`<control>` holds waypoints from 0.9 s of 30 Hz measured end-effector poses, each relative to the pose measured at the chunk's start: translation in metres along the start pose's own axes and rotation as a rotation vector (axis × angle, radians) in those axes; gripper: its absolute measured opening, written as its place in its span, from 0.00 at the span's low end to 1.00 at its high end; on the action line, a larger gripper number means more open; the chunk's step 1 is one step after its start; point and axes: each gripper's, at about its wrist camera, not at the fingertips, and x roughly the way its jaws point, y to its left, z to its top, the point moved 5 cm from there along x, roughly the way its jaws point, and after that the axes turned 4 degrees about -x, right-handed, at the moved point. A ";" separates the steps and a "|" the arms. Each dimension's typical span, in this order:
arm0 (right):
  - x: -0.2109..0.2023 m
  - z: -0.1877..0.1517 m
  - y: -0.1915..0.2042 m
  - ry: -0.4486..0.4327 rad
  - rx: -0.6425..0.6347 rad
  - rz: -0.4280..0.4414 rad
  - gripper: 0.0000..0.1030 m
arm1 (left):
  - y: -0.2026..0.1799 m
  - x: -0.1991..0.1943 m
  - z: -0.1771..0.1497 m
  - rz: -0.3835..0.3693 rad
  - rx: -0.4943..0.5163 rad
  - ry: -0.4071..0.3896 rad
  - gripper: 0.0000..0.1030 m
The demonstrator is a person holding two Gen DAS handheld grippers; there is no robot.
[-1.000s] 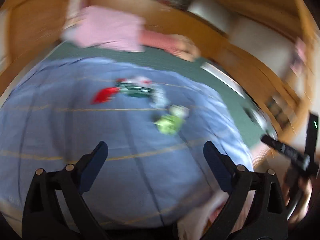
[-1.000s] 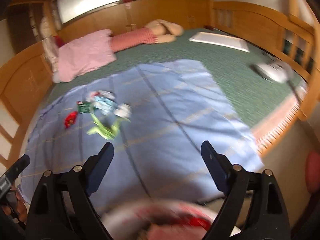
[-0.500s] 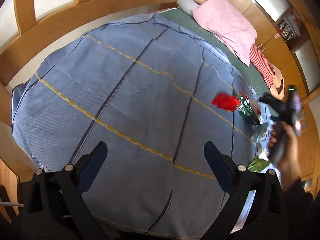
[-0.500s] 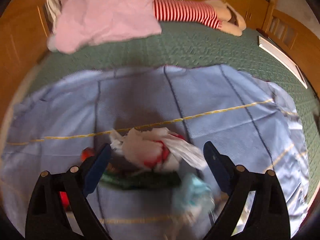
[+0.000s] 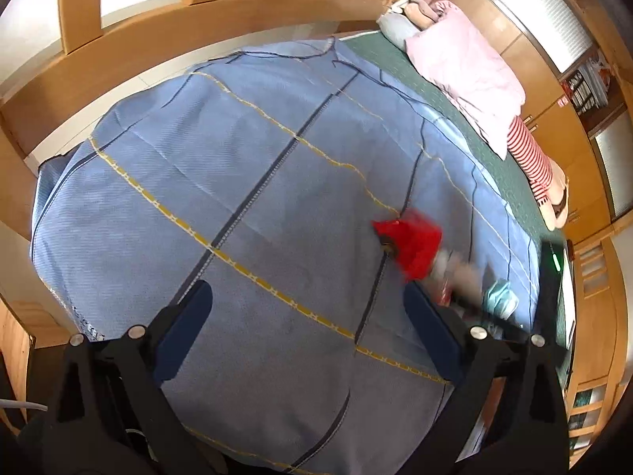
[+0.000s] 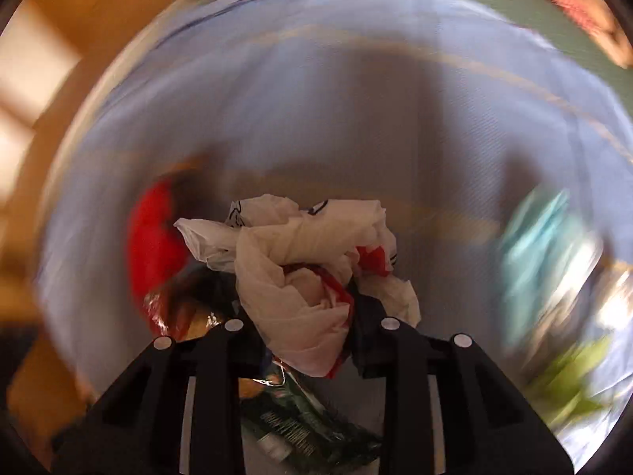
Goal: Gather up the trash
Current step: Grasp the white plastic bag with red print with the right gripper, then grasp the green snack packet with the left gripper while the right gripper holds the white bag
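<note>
We close the right gripper (image 6: 312,324) squarely on the crumpled white plastic bag (image 6: 304,261) lying on the blue blanket (image 5: 237,182), gathering enough film, while the left gripper (image 5: 312,336) hangs spread, empty.

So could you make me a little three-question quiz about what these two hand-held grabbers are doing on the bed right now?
1. True or false: the left gripper has a piece of trash between its fingers.
2. Which item sits between the right gripper's fingers?
A. the crumpled white bag
B. the red wrapper
C. the pink pillow
3. Fill in: the trash lies on a ____ blanket with yellow and dark stripes.

Key
1. False: its jaws stand wide apart over bare blanket.
2. A: the right gripper's jaws are closing, with the white bag bunched between them.
3. Blue.
</note>
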 end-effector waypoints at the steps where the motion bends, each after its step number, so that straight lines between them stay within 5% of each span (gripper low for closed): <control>1: -0.005 -0.012 0.015 -0.001 -0.018 0.032 0.30 | 0.002 0.000 0.001 0.002 -0.009 0.000 0.94; 7: -0.034 -0.046 0.019 -0.054 0.104 0.093 0.39 | 0.015 -0.001 0.005 0.020 -0.036 -0.009 0.94; 11: -0.051 -0.056 -0.019 -0.119 0.289 0.148 0.64 | 0.017 -0.003 0.005 0.018 -0.037 -0.008 0.94; 17: -0.068 -0.068 -0.060 -0.216 0.491 0.148 0.65 | 0.009 0.001 -0.002 0.011 0.003 0.015 0.94; 20: -0.076 -0.071 -0.062 -0.249 0.452 0.040 0.65 | 0.007 0.001 -0.004 0.011 0.011 0.020 0.94; 23: -0.090 -0.074 -0.050 -0.355 0.419 0.041 0.65 | 0.009 -0.001 -0.003 0.010 -0.003 0.012 0.94; 27: -0.097 -0.068 0.002 -0.367 0.125 -0.068 0.64 | 0.013 0.000 -0.002 0.015 -0.018 0.015 0.94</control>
